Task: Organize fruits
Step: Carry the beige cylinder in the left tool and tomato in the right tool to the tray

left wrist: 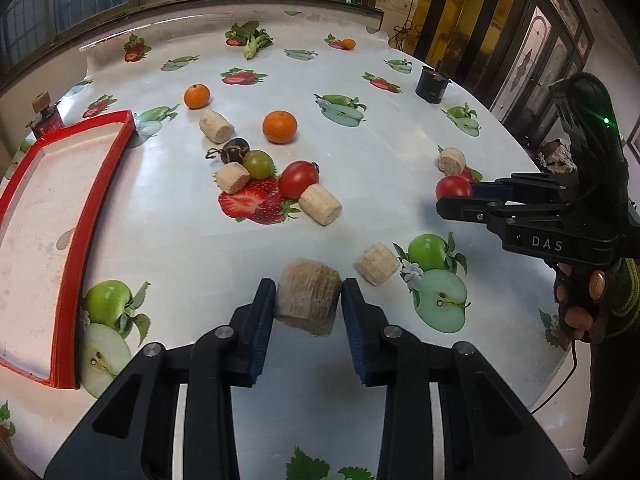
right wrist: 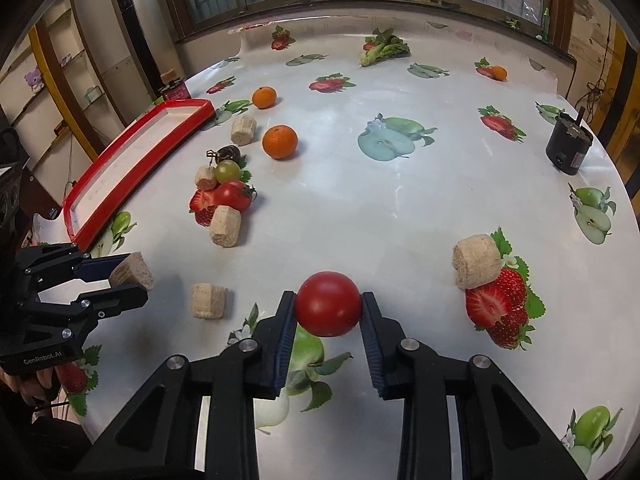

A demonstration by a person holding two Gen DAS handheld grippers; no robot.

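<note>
My left gripper (left wrist: 308, 292) is shut on a beige cork-like cylinder (left wrist: 308, 304), held slightly above the table; in the right wrist view that gripper (right wrist: 132, 280) shows at the left with the cylinder (right wrist: 132, 272). My right gripper (right wrist: 329, 300) is shut on a red tomato (right wrist: 328, 304); in the left wrist view it (left wrist: 456, 196) grips the tomato (left wrist: 452, 187) at the right. Two oranges (left wrist: 280, 127) (left wrist: 197, 96), another tomato (left wrist: 299, 179), a green fruit (left wrist: 259, 164) and a dark fruit (left wrist: 236, 149) lie mid-table. A red-rimmed tray (left wrist: 90, 216) (right wrist: 146, 176) sits at the left.
Several more beige cylinders lie scattered, one (left wrist: 377, 263) just right of my left gripper, another (right wrist: 476, 260) right of my right gripper. A black cylindrical device (right wrist: 568, 148) stands far right. Leafy greens (left wrist: 252, 40) and a small orange (left wrist: 349, 43) lie at the back. The tablecloth has printed fruit.
</note>
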